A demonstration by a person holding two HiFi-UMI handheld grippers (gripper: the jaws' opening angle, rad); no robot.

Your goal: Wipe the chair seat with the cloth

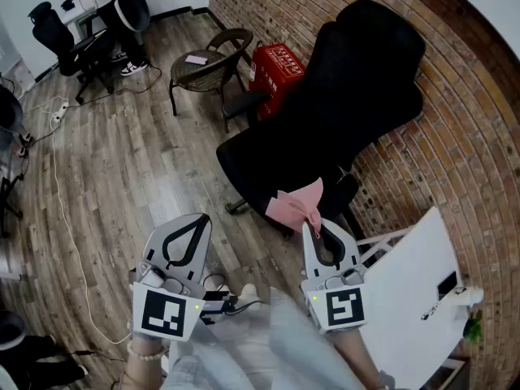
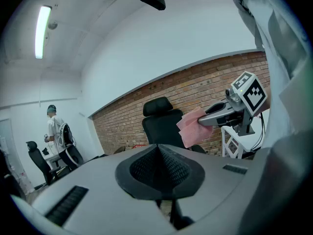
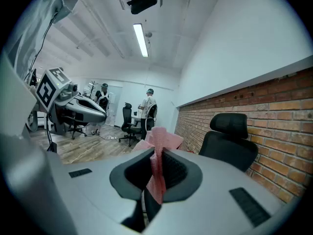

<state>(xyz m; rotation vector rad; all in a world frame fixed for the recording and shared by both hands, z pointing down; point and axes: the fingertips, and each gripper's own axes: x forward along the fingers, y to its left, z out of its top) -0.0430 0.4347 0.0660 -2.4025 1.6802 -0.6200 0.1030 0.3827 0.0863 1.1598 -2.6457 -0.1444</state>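
Pinching a fold of the pink cloth [image 3: 157, 142], the right gripper [image 3: 155, 166] has its jaws closed tight on it. The rest bunches past the tips, and a tail hangs below.

The left gripper [image 2: 159, 154] has its jaws together with nothing between them. It sits beside the right one and takes no part in the job.

In the head view the cloth [image 1: 294, 201] lines up with the front edge of the seat [image 1: 258, 162] of the black chair [image 1: 341, 104]. The left gripper view shows the cloth [image 2: 190, 126] held up in the air in front of the chair, so it is probably clear of the seat.

Status, as a judgement:
- **Done:** the cloth is picked up and brought to the chair.
- **Left:** no sign of contact, so the wiping has likely not started. The whole seat is left to do.
- **Next:** lower the right gripper until the cloth lies flat on the seat, then sweep across it.
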